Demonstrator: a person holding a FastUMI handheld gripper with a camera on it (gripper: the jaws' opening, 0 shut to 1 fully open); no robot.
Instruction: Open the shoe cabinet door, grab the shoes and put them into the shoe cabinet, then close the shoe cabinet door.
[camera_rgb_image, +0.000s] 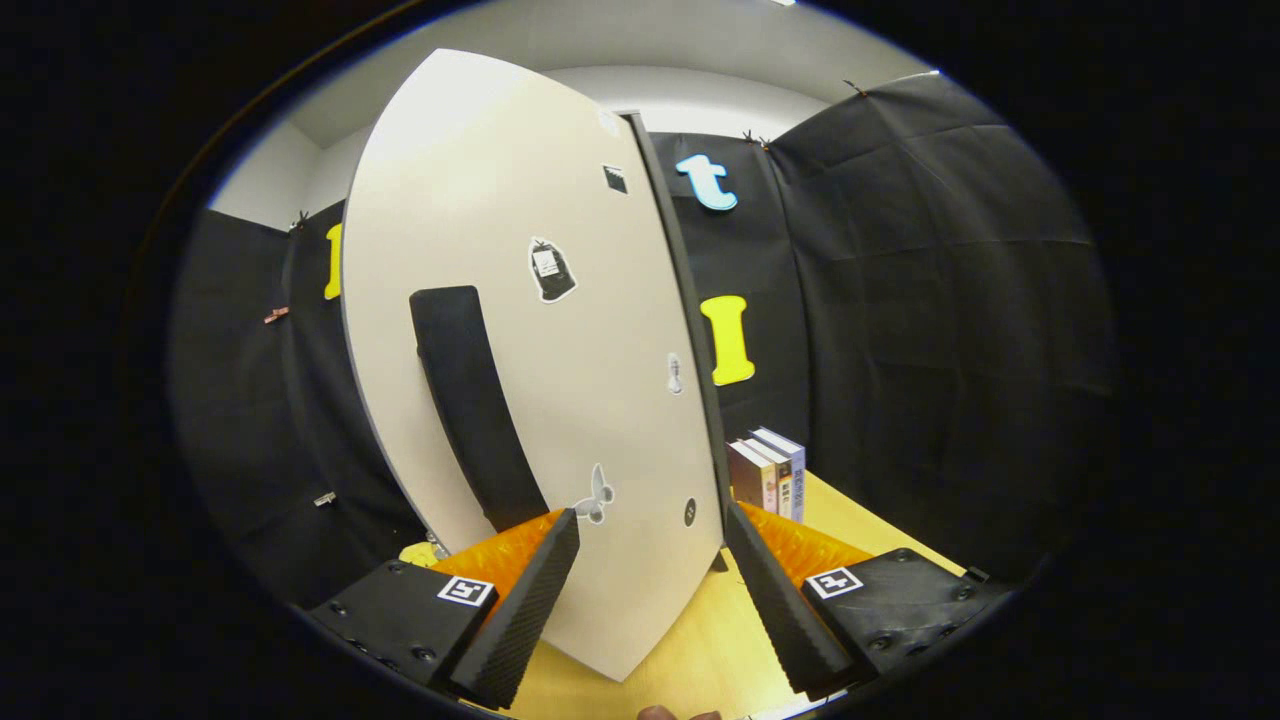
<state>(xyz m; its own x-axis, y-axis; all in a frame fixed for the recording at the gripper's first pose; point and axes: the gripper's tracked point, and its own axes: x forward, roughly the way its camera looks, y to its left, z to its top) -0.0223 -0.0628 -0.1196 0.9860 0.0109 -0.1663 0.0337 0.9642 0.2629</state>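
Note:
The shoe cabinet's white door (520, 230) stands just ahead of my gripper (652, 515), seen at an angle, with its dark free edge (690, 330) running down toward my right finger. A long black handle (470, 400) is fixed upright on the door's face, beyond my left finger. Small stickers dot the face. My fingers are spread wide, and the door's lower corner sits between them. Neither finger presses on it.
The door stands on a yellow wooden tabletop (700, 640). A few upright books (770, 470) stand on the table beyond my right finger. Black cloth walls close the booth behind and to the right. Part of a person's hand (660, 713) peeks in under the fingers.

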